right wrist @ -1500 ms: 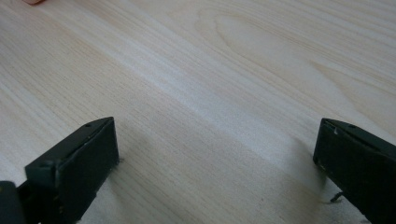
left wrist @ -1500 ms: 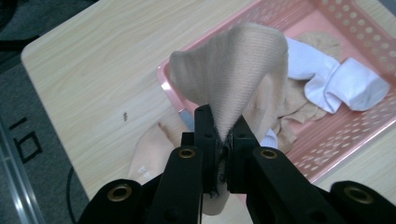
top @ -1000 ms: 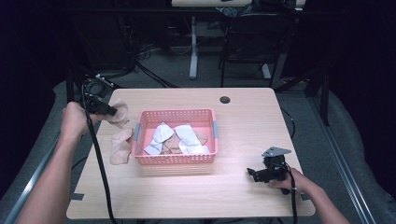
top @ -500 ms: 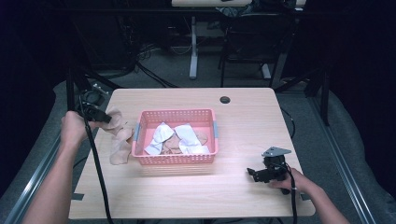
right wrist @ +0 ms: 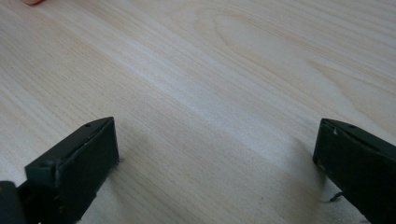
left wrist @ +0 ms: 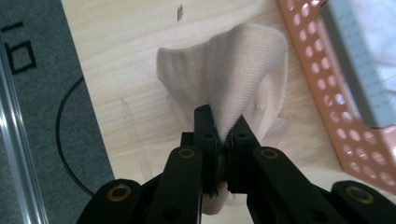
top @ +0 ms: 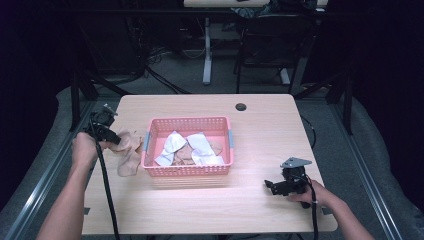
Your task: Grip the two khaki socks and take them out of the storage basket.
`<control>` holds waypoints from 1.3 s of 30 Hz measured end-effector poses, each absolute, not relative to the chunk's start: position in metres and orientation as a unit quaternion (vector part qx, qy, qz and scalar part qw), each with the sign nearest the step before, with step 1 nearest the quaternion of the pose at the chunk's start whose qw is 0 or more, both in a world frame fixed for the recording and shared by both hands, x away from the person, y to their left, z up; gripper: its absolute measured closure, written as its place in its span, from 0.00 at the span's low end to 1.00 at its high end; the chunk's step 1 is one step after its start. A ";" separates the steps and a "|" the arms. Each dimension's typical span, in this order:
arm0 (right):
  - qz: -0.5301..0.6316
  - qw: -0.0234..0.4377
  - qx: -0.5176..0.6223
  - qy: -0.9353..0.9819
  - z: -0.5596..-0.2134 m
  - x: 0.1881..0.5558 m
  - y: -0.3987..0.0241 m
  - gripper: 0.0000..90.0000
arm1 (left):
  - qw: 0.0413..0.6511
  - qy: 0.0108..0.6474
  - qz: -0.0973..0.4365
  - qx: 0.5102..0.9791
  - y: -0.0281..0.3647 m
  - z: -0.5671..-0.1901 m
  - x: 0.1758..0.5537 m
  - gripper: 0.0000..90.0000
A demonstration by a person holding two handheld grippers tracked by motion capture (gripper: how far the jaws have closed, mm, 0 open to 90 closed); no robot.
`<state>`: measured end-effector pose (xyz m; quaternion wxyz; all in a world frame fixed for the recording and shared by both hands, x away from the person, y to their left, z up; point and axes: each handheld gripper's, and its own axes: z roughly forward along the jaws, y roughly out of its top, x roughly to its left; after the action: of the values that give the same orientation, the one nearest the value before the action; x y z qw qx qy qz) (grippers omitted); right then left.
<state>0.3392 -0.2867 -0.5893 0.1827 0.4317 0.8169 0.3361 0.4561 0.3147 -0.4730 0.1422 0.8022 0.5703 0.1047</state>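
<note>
A beige sock (left wrist: 238, 70) is pinched between the jaws of my left gripper (left wrist: 223, 130), which is shut on it. The sock (top: 131, 145) droops onto the table just left of the pink basket (top: 187, 171). In the high view my left gripper (top: 111, 136) sits low at the table's left edge. The basket holds several white and beige socks (top: 197, 145). My right gripper (top: 270, 186) rests on the table at the front right. Its jaws stand wide apart over bare wood, so the right gripper (right wrist: 217, 154) is open and holds nothing.
The pink basket wall (left wrist: 322, 70) runs close along the right of the held sock. A round cable hole (top: 241, 106) is at the table's back edge. Grey floor and a metal rail (top: 45, 175) lie left of the table. Cables trail from both grippers.
My left hand has come down toward the table with the sock, which now rests on the wood beside the basket. The right hand has stayed put.
</note>
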 end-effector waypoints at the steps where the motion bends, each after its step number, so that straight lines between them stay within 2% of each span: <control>1: 0.337 0.183 0.432 0.817 -0.589 0.339 -0.287 0.00 | 0.142 0.573 0.101 0.801 0.316 -0.477 0.456 0.95; 8: 0.336 0.182 0.430 0.818 -0.589 0.339 -0.287 0.00 | 0.136 0.587 0.076 0.795 0.322 -0.505 0.457 0.94; 16: 0.337 0.183 0.433 0.816 -0.590 0.339 -0.286 0.00 | 0.136 0.600 0.050 0.787 0.330 -0.528 0.456 0.85; 18: 0.337 0.183 0.433 0.816 -0.590 0.339 -0.286 0.00 | 0.137 0.602 0.051 0.785 0.331 -0.528 0.455 0.77; 26: 0.338 0.183 0.432 0.816 -0.590 0.339 -0.286 0.00 | 0.158 0.605 0.071 0.777 0.340 -0.513 0.442 0.34; 30: 0.337 0.183 0.432 0.816 -0.590 0.339 -0.287 0.00 | 0.173 0.605 0.086 0.773 0.343 -0.502 0.431 0.20; 39: 0.338 0.183 0.432 0.816 -0.590 0.339 -0.286 0.00 | 0.199 0.592 0.115 0.772 0.341 -0.488 0.400 0.08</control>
<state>0.3388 -0.2864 -0.5896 0.1832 0.4325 0.8157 0.3378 0.4004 0.3410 -0.4878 0.1991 0.7720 0.5925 0.1154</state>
